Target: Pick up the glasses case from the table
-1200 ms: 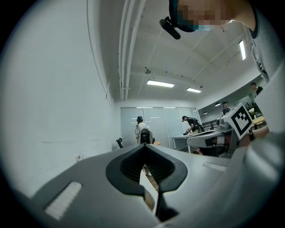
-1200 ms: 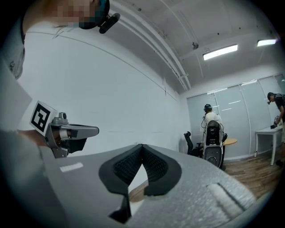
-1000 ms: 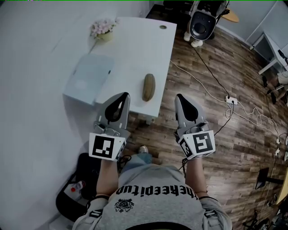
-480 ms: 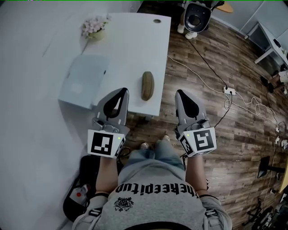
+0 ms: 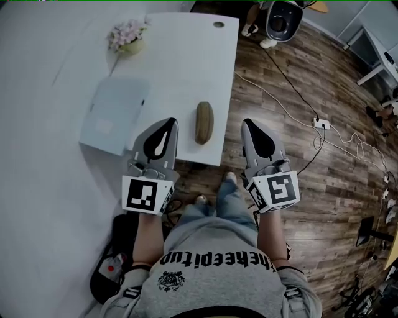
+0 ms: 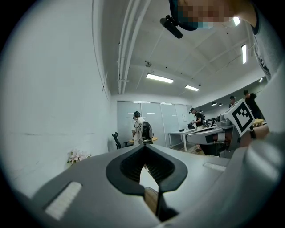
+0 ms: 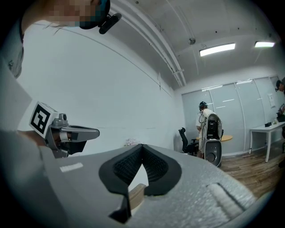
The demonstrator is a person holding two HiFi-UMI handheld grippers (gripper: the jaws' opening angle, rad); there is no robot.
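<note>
The glasses case [image 5: 204, 122], an olive-brown oval, lies on the white table [image 5: 186, 68] near its front right corner. My left gripper [image 5: 169, 122] is shut and empty, its tip over the table's front edge just left of the case. My right gripper [image 5: 249, 123] is also shut and empty, hanging over the wooden floor just right of the table's edge. The case lies between the two tips, touching neither. In the left gripper view the left gripper [image 6: 143, 145] has its jaws together. The right gripper [image 7: 142, 145] shows the same in the right gripper view.
A pale grey flat laptop-like slab [image 5: 115, 115] lies left of the case, and a pot of pink flowers [image 5: 126, 35] stands at the table's far left. A wall runs along the left. Cables and a power strip [image 5: 319, 123] lie on the floor; a wheeled machine [image 5: 283, 18] stands beyond.
Both grippers have moved forward toward the table with the person. The left tip now reaches over the table's front edge, and the case sits level with both tips.
</note>
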